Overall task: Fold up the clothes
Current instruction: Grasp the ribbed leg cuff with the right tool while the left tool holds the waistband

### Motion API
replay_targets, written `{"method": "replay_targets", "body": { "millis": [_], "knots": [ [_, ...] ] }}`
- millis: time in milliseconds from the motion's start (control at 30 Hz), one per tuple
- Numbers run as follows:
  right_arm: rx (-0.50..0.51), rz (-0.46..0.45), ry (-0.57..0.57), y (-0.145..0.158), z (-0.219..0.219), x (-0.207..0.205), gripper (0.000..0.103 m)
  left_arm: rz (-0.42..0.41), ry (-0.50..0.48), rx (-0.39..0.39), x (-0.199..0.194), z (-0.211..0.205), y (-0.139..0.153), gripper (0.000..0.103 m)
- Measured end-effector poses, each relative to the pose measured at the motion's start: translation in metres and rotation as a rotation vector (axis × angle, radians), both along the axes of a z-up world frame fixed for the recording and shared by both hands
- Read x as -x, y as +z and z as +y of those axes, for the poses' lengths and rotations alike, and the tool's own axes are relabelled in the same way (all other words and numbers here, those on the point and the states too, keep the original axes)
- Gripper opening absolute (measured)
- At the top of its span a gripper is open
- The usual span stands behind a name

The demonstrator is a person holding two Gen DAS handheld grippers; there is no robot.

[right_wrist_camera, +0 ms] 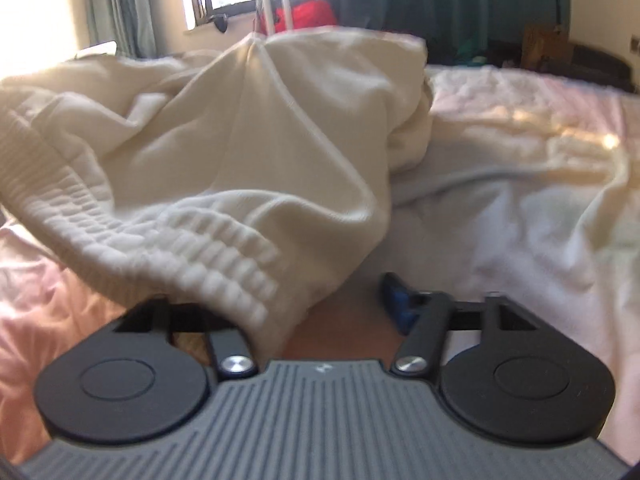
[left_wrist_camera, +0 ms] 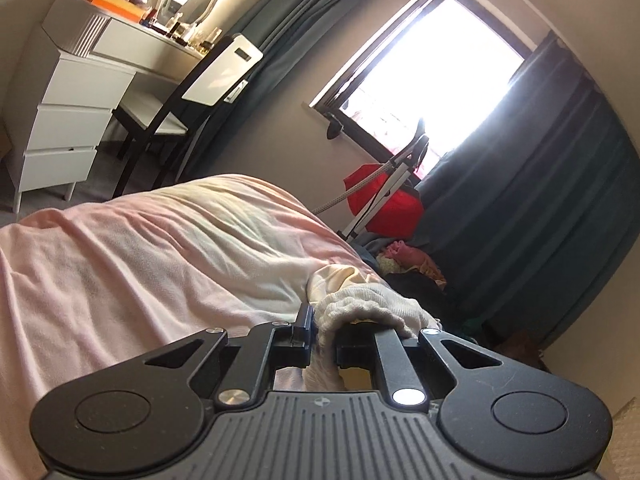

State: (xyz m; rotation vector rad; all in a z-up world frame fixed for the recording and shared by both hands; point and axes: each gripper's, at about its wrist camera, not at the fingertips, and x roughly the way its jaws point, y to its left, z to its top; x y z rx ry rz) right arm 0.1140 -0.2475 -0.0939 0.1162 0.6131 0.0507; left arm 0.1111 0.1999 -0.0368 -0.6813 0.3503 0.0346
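A cream garment [right_wrist_camera: 248,132] with a ribbed elastic band lies bunched on the pink bedsheet [right_wrist_camera: 520,152]. In the left wrist view my left gripper [left_wrist_camera: 324,336] is shut on the garment's ribbed band [left_wrist_camera: 360,308], the cloth pinched between its fingers and draped over the right one. In the right wrist view my right gripper [right_wrist_camera: 320,304] is open; its blue right fingertip [right_wrist_camera: 394,300] shows, and the left finger is hidden under the ribbed band [right_wrist_camera: 208,248], which drapes over that side. The garment rises in a peak toward the far side.
The pink sheet [left_wrist_camera: 140,264] covers the bed. A white dresser [left_wrist_camera: 76,120] and a chair [left_wrist_camera: 192,88] stand at the left. A window [left_wrist_camera: 432,80], dark curtains [left_wrist_camera: 560,200], a red bag [left_wrist_camera: 384,200] and a pile of clothes [left_wrist_camera: 408,264] are beyond the bed.
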Motion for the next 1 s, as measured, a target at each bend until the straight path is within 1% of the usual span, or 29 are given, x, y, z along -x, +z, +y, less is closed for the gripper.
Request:
{"method": "replay_targets", "body": {
  "millis": [33, 67, 100, 200, 267, 367, 433, 467, 533, 600, 633, 700, 733, 767, 800, 833, 867, 933, 1000],
  "knots": [
    [-0.022, -0.007, 0.007, 0.005, -0.002, 0.002, 0.027, 0.010, -0.002, 0.004, -0.001, 0.000, -0.001, 0.011],
    [-0.034, -0.023, 0.010, 0.010, -0.004, 0.006, 0.024, 0.018, -0.004, 0.001, -0.001, -0.001, -0.002, 0.011],
    [-0.041, -0.042, 0.011, 0.015, -0.007, 0.009, 0.019, 0.026, -0.007, -0.004, -0.001, -0.003, -0.002, 0.011],
    [0.000, -0.145, 0.023, 0.038, -0.005, 0.028, 0.017, 0.064, -0.025, -0.006, 0.004, -0.009, -0.004, 0.011],
    [0.001, -0.211, 0.031, 0.056, -0.006, 0.045, 0.017, 0.114, -0.039, -0.026, 0.010, -0.011, -0.005, 0.012],
    [0.032, -0.249, 0.070, 0.077, -0.006, 0.062, 0.017, 0.188, -0.059, -0.055, 0.019, -0.015, -0.008, 0.015],
    [0.074, -0.221, 0.092, 0.075, -0.002, 0.066, 0.017, 0.238, -0.072, -0.075, 0.026, -0.018, -0.010, 0.017],
    [0.089, -0.185, 0.101, 0.068, -0.001, 0.063, 0.017, 0.262, -0.079, -0.085, 0.029, -0.019, -0.011, 0.020],
    [0.117, -0.098, 0.116, 0.052, 0.001, 0.055, 0.017, 0.312, -0.093, -0.105, 0.035, -0.022, -0.013, 0.024],
    [0.121, -0.020, 0.118, 0.039, 0.000, 0.047, 0.018, 0.362, -0.106, -0.125, 0.041, -0.025, -0.015, 0.033],
    [0.115, 0.003, 0.115, 0.036, -0.001, 0.047, 0.018, 0.376, -0.110, -0.126, 0.045, -0.025, -0.014, 0.042],
    [0.098, 0.027, 0.104, 0.035, -0.003, 0.050, 0.019, 0.358, -0.127, -0.092, 0.057, -0.022, -0.008, 0.050],
    [0.087, 0.026, 0.098, 0.037, -0.005, 0.052, 0.019, 0.341, -0.154, -0.069, 0.062, -0.022, -0.006, 0.057],
    [0.073, 0.023, 0.101, 0.039, -0.007, 0.054, 0.019, 0.319, -0.189, -0.041, 0.067, -0.022, -0.004, 0.065],
    [0.059, 0.019, 0.106, 0.041, -0.009, 0.055, 0.019, 0.293, -0.227, -0.009, 0.072, -0.023, -0.002, 0.070],
    [0.045, 0.015, 0.112, 0.043, -0.010, 0.057, 0.019, 0.264, -0.266, 0.030, 0.073, -0.027, -0.002, 0.081],
    [0.042, 0.009, 0.117, 0.045, -0.010, 0.059, 0.019, 0.248, -0.302, 0.067, 0.073, -0.031, -0.003, 0.086],
    [0.041, 0.001, 0.123, 0.046, -0.008, 0.062, 0.018, 0.252, -0.368, 0.134, 0.065, -0.039, -0.012, 0.086],
    [0.035, 0.000, 0.129, 0.047, -0.005, 0.063, 0.018, 0.277, -0.383, 0.183, 0.054, -0.046, -0.025, 0.086]
  ]
}}
